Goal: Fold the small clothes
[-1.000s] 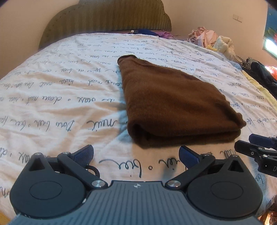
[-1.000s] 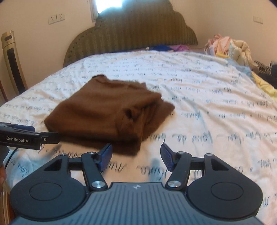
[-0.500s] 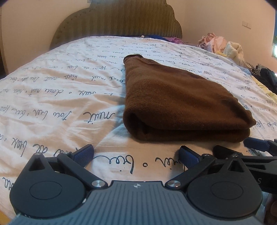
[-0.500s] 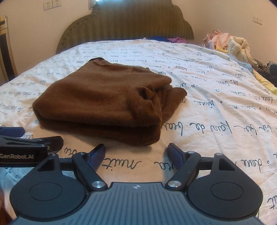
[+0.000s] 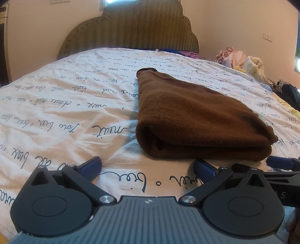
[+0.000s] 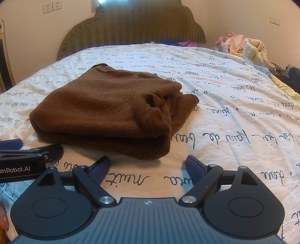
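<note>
From the left wrist view, the left tongs (image 5: 147, 167) are spread wide with nothing between them, low over the bed (image 5: 61, 105), which has that white cover with handwriting printed all over it. The folded brown sweater (image 5: 195, 120) lies just ahead and a bit right of the tongs, its rounded fold edge facing the camera, clear of both blue fingertips (image 5: 91, 165). The right tongs (image 5: 281, 166) poke in at the right edge of the frame, close to the sweater's near right corner; can't tell from here how far they're parted. Behind it all there's a green ribbed headboard (image 5: 131, 28), and a heap of pale clothes (image 5: 241, 62) off on the far right side of the bed.

Right wrist view: the right tongs (image 6: 148, 166) are also spread apart and pinching nothing, sitting just short of the brown sweater (image 6: 105, 110). You can see it's folded into a thick stack, with a bunched-up bit of fabric on its right side. The left tongs (image 6: 28, 152) come in from the left edge, just beside the sweater's near left corner, not obviously touching it. Same headboard (image 6: 131, 26) at the back, same clothes heap (image 6: 241, 45) at the right, and two wall sockets (image 6: 52, 7) up in the left corner.
</note>
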Demonstrator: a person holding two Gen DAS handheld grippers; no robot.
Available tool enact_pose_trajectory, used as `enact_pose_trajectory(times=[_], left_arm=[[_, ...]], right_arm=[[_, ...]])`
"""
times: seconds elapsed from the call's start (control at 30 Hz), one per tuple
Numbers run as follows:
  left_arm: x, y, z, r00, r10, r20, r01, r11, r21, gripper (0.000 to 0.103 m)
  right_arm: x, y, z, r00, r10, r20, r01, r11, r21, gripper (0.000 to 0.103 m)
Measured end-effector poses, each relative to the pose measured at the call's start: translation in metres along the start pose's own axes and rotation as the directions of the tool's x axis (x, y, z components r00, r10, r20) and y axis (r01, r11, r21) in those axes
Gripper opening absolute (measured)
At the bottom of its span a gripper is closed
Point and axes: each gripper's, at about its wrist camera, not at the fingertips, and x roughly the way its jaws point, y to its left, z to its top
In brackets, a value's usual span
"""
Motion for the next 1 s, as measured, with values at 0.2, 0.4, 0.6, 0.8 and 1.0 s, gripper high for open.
enact_pose_trajectory(times=[0.2, 0.4, 0.6, 0.8, 1.0], left_arm=[[0.0, -0.0012, 0.001, 1.0, 0.002, -0.006, -0.002, 1.0, 0.007, 0.103], [0.0024, -0.003, 0.0014, 1.0, 0.015, -0.012, -0.015, 1.0, 0.013, 0.103], [0.0035, -0.0019, 0.004, 1.0, 0.014, -0.026, -0.014, 1.0, 0.007, 0.103], [0.005, -0.0012, 0.0065, 0.999, 0.014, -0.048, -0.013, 1.0, 0.014, 0.103], [0.0057, -0.0015, 0.0077, 0.998, 0.016, -0.059, -0.015, 1.0, 0.014, 0.103]], right_arm=[[0.0014, -0.0013, 0.0019, 1.0, 0.002, -0.003, -0.002, 1.0, 0.004, 0.093], [0.0048, -0.0046, 0.0049, 1.0, 0.009, -0.012, -0.009, 1.0, 0.012, 0.095], [0.005, -0.0032, 0.0042, 1.0, 0.004, -0.006, -0.004, 1.0, 0.012, 0.095], [0.0056, -0.0025, 0.0026, 1.0, -0.002, -0.005, 0.002, 1.0, -0.009, 0.096], [0.0081, -0.005, 0.0034, 1.0, -0.003, -0.017, 0.003, 1.0, 0.003, 0.099]])
